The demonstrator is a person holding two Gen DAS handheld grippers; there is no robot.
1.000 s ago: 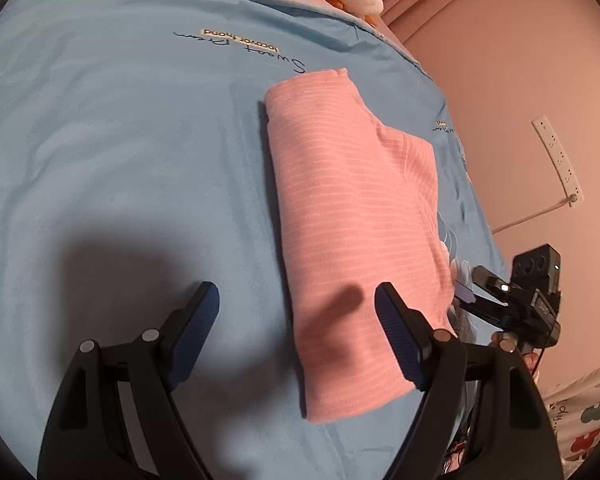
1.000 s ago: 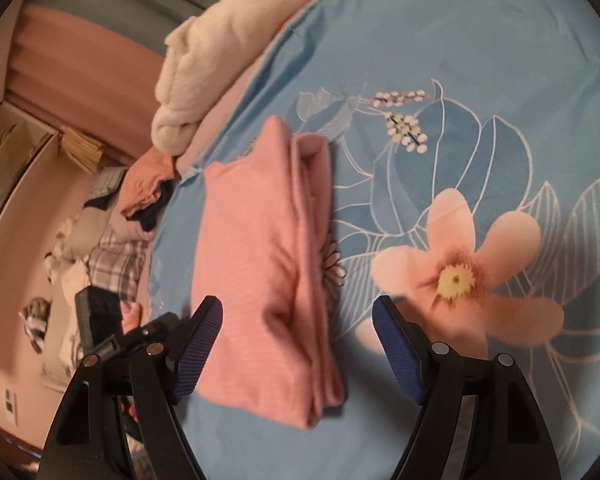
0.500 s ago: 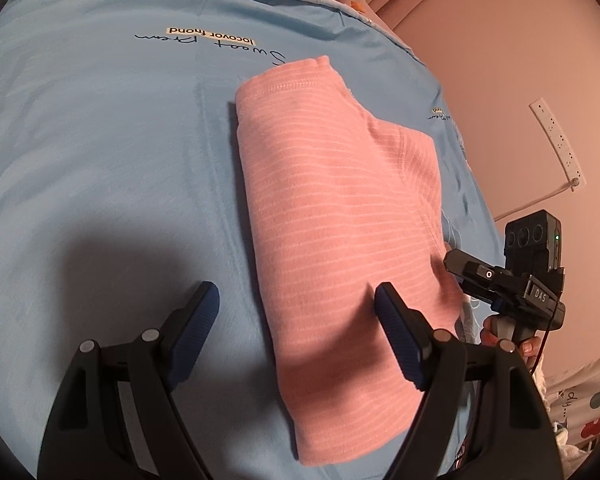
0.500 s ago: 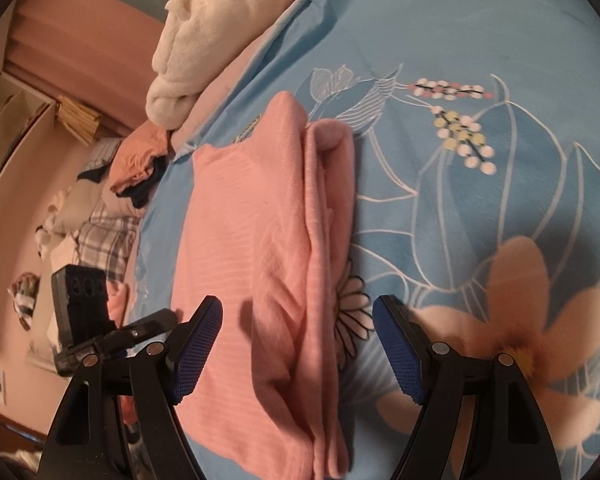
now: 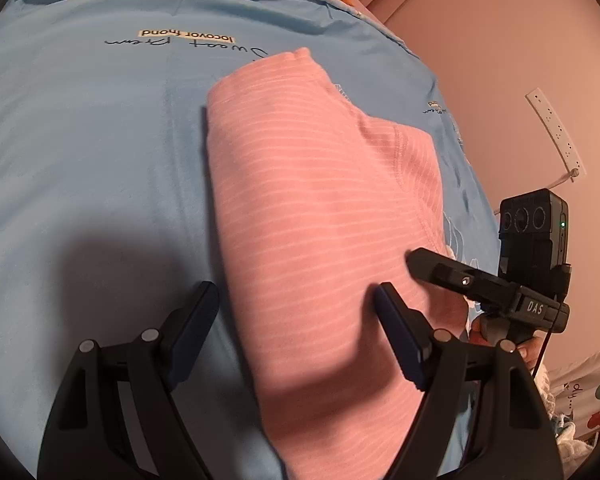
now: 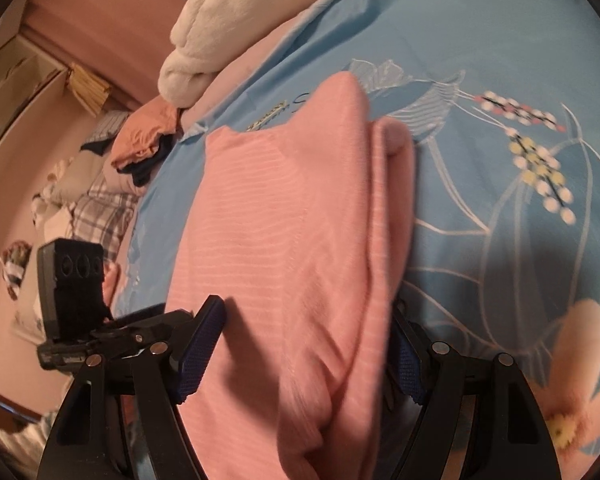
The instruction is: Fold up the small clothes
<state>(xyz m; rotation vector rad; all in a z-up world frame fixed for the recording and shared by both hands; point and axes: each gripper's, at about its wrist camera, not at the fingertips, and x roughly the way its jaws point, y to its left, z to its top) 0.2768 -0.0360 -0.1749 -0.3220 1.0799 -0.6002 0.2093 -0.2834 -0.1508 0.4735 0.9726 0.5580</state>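
A: Pink striped garment (image 5: 316, 216), already folded into a long narrow bundle, lies on a bed spread with a blue sheet (image 5: 80, 152). Floral print shows on the sheet beside it in the right wrist view.

B: Where are the two tools?

A: Both sit at the near end of the bundle, facing it from opposite sides. The left gripper (image 5: 296, 332) hovers with its jaws spread wide, one pad over bare sheet and one over the cloth. The right gripper (image 6: 300, 356) also has its jaws apart, straddling the bundle's width; nothing is clamped.

B: Why straddle it?

A: Probably to pinch the near end and carry it over for another fold.

B: Anything smaller nearby?

A: A cream blanket (image 6: 220, 36) heaped at the bed's far edge, and a white power strip (image 5: 556, 128) on the wall.
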